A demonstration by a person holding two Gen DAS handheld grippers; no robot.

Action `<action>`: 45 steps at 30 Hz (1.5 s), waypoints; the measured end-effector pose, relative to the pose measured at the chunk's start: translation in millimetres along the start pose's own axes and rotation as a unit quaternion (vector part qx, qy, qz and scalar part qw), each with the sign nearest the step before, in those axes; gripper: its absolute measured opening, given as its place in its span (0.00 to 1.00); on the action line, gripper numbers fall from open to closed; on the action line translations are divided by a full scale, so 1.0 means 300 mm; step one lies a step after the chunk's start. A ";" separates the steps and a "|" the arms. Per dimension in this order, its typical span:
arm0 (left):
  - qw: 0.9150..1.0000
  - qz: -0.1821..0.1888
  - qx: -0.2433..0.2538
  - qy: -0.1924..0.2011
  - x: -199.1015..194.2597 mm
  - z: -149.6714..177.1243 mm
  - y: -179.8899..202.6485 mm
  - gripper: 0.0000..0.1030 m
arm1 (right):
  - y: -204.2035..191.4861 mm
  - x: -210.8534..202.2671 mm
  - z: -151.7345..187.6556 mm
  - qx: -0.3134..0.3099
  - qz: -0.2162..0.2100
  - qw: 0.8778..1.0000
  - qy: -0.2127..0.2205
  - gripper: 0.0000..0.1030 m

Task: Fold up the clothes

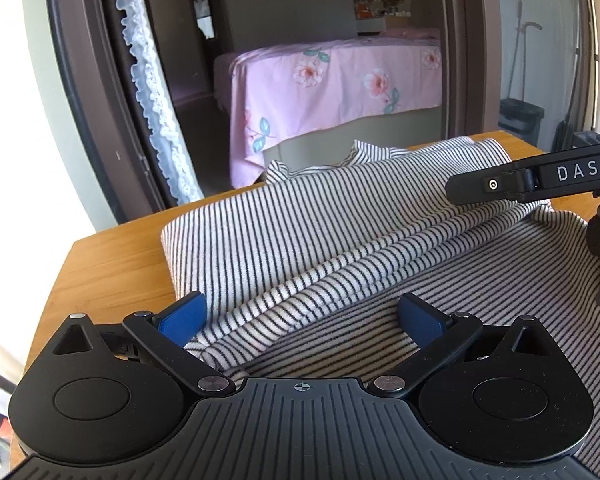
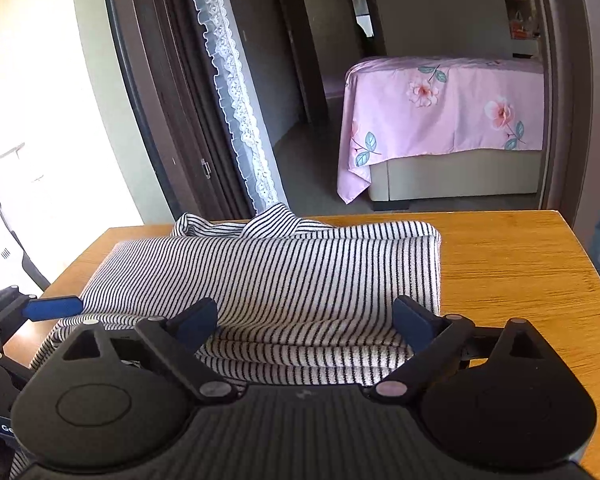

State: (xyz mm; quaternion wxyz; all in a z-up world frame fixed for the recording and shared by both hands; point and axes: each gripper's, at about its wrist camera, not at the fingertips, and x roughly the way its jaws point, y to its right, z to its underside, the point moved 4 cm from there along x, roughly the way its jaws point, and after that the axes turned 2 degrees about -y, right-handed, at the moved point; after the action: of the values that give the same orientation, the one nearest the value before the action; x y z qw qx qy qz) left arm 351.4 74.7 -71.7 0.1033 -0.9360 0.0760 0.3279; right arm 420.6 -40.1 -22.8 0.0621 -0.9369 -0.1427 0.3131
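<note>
A black-and-white striped garment (image 1: 300, 232) lies partly folded on a wooden table (image 1: 112, 264); it also shows in the right wrist view (image 2: 284, 272), collar at the far edge. My left gripper (image 1: 302, 320) is open, its blue pads (image 1: 182, 318) spread either side of a bunched fold at the garment's near edge. My right gripper (image 2: 304, 322) is open, its pads (image 2: 410, 322) straddling the stacked near edge of the fold. The right gripper's black finger (image 1: 500, 184) reaches in over the garment's right side in the left wrist view. The left gripper's blue pad (image 2: 54, 307) shows at the left of the right wrist view.
Bare table top (image 2: 512, 280) lies right of the garment, with edges near. Beyond the table stands a doorway with a lace curtain (image 2: 236, 92) and a bed under a pink floral sheet (image 2: 444, 112). A dark bin (image 1: 522, 114) stands at the far right.
</note>
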 end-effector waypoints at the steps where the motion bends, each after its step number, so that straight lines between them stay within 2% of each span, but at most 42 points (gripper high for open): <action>1: 1.000 0.000 -0.002 0.001 -0.001 0.000 -0.002 1.00 | -0.006 0.004 0.000 -0.006 0.002 1.000 -0.003 0.96; 5: 1.000 0.001 -0.009 0.004 -0.006 0.001 -0.006 1.00 | -0.010 0.010 0.000 -0.011 -0.002 1.000 -0.008 0.99; 15: 1.000 0.020 -0.023 0.002 -0.004 0.004 -0.024 1.00 | 0.034 -0.010 0.006 0.024 -0.047 0.999 0.004 1.00; 25: 0.998 0.040 -0.038 -0.009 0.012 0.004 -0.037 1.00 | 0.023 -0.015 0.006 0.019 -0.048 0.999 -0.001 1.00; 28: 0.998 0.039 -0.037 -0.010 0.011 0.005 -0.035 1.00 | 0.014 -0.040 -0.007 0.023 -0.034 0.999 0.007 1.00; 30: 0.999 0.037 -0.035 -0.010 0.012 0.004 -0.034 1.00 | 0.003 -0.068 -0.020 0.016 -0.011 0.999 0.027 0.88; 32: 0.999 0.034 -0.032 -0.012 0.013 0.004 -0.032 1.00 | -0.001 -0.068 -0.025 -0.004 0.025 0.999 0.023 0.54; 34: 0.999 0.032 -0.030 -0.012 0.013 0.005 -0.029 1.00 | 0.005 -0.048 -0.015 -0.025 0.055 0.998 0.004 0.44; 35: 0.999 0.031 -0.029 -0.013 0.013 0.005 -0.028 1.00 | 0.011 -0.036 -0.004 -0.034 0.061 0.998 -0.006 0.42; 39: 0.999 0.039 -0.035 -0.009 0.007 0.005 -0.034 1.00 | 0.009 -0.035 0.018 -0.063 0.060 0.996 -0.008 0.42; 42: 0.997 0.062 -0.053 0.000 -0.016 0.001 -0.057 1.00 | 0.012 -0.035 0.021 -0.065 0.047 0.997 -0.009 0.47; 44: 0.992 0.094 -0.077 0.018 -0.063 -0.016 -0.078 1.00 | 0.005 -0.025 0.021 -0.068 0.039 0.997 -0.011 0.59; 45: 0.988 0.116 -0.095 0.037 -0.093 -0.032 -0.090 1.00 | -0.001 -0.019 0.021 -0.071 0.037 0.997 -0.012 0.61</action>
State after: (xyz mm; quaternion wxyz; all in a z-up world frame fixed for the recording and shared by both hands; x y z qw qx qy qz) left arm 341.2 100.6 -43.0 -0.0279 -0.9379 0.1557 0.3088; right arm 412.3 -41.5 -24.5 -0.0179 -0.9397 -0.1308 0.3156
